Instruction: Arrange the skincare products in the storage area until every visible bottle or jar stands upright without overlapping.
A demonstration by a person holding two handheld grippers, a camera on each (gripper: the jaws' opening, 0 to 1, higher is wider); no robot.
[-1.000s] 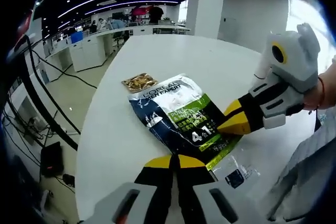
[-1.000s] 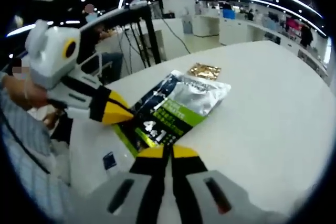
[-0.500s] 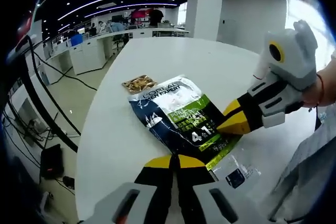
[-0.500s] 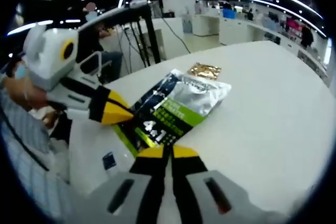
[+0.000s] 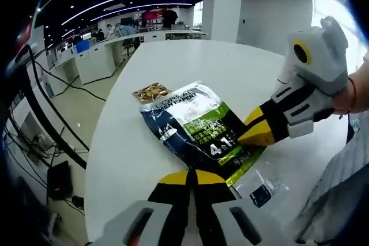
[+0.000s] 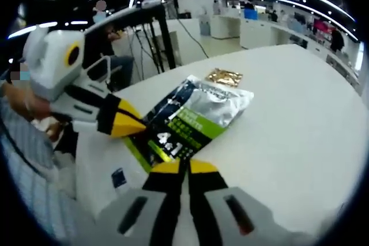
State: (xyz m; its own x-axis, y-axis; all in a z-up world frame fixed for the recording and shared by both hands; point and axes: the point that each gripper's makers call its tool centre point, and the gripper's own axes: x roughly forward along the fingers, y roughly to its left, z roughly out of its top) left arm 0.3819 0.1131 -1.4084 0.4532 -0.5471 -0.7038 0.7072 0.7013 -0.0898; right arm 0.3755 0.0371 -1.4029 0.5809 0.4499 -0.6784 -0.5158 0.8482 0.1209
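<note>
Skincare pouch (image 5: 196, 126) lying flat on the white table (image 5: 138, 159), both tools at its near end.

Printed in dark blue, silver and green, the pouch lies near the table's curved edge, with a small gold packet (image 5: 151, 91) just beyond its far corner. The left tool (image 5: 192, 177) has its yellow-tipped jaws pressed together with nothing between them, tips at the pouch's lower edge. The right tool (image 5: 248, 137), held by a hand (image 5: 358, 91), also has its jaws closed, its tip touching the pouch's green side; whether it pinches the pouch I cannot tell.
</note>
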